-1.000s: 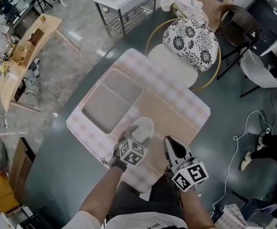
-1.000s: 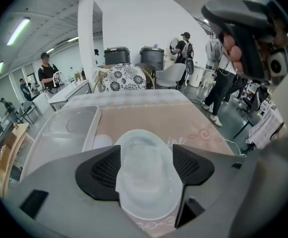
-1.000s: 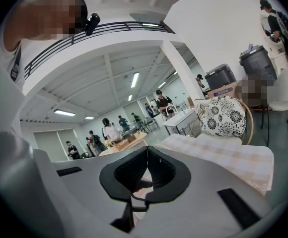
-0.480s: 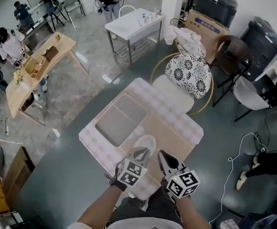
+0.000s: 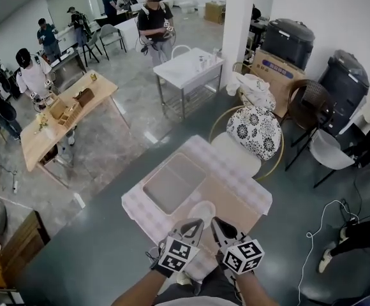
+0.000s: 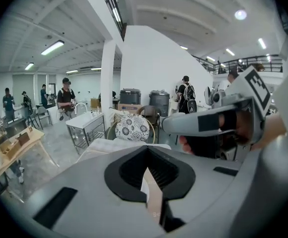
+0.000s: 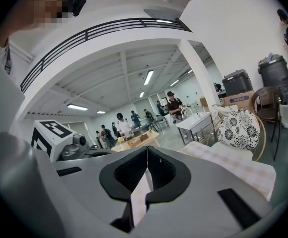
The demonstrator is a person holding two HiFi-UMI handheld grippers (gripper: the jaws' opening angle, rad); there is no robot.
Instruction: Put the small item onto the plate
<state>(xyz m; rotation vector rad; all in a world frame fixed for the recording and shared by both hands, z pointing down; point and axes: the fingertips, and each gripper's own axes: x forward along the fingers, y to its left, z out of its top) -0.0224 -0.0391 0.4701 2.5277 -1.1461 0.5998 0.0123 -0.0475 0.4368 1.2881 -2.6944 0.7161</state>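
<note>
A white plate (image 5: 203,213) lies on the checkered tablecloth (image 5: 236,183), at the near side of the table. I cannot make out any small item on it from here. Both grippers hang side by side above the near edge of the table. My left gripper (image 5: 196,222) (image 6: 146,151) has just closed its jaws and they are now shut with nothing between them. My right gripper (image 5: 215,222) (image 7: 147,150) is shut and empty too. In the left gripper view the right gripper's body (image 6: 218,125) shows at the right. Past the jaws lies the clothed table (image 6: 115,144) (image 7: 236,160).
A shallow grey tray (image 5: 172,183) sits on the cloth left of the plate. A round chair with a flower-print cushion (image 5: 254,131) (image 6: 132,127) (image 7: 239,125) stands behind the table. Further off are a white metal table (image 5: 188,69), a wooden table (image 5: 64,116) and several people.
Both grippers have risen away from the table, the left one lifting off the plate. The left jaws, open a second ago, are shut. The head view now takes in more of the room.
</note>
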